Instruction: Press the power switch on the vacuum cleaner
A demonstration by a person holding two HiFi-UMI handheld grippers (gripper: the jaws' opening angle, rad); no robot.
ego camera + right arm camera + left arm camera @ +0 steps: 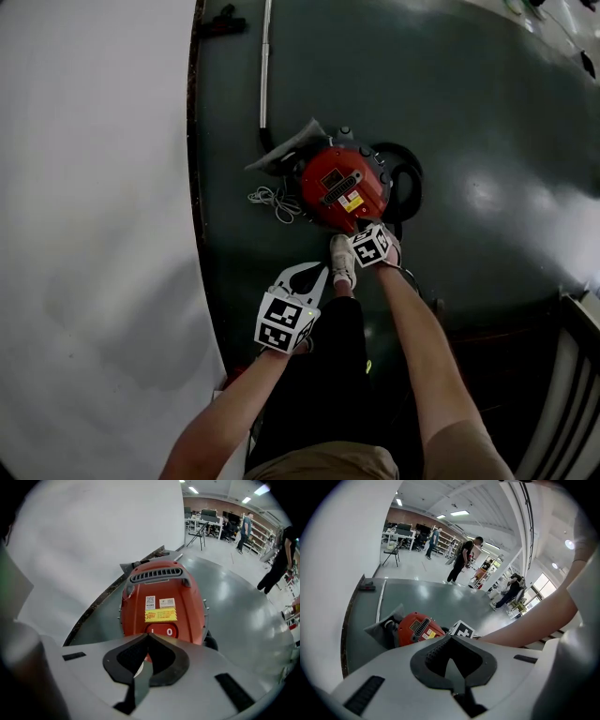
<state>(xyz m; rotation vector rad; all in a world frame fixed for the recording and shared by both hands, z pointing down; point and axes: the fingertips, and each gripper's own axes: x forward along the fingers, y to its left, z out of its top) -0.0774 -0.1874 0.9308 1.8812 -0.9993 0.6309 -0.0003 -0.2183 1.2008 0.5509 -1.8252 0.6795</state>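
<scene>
A red canister vacuum cleaner (pixel 341 187) stands on the dark floor. Its red rocker power switch (pixel 161 631), marked I and O, sits below a yellow label on the near end. My right gripper (pixel 361 229) is shut with nothing in it, and its tips (pixel 149 635) lie right at the switch's lower edge; I cannot tell if they touch. My left gripper (pixel 313 274) hangs back by the person's leg, shut and empty. In the left gripper view the vacuum (pixel 417 627) lies beyond the closed tips (pixel 451 637).
A metal wand (pixel 265 66) runs away from the vacuum, with a grey floor head (pixel 283 155), a black hose (pixel 407 178) and a white cord (pixel 272 202) beside it. A pale wall (pixel 94 206) borders the dark floor on the left. People (pixel 461 559) stand far off.
</scene>
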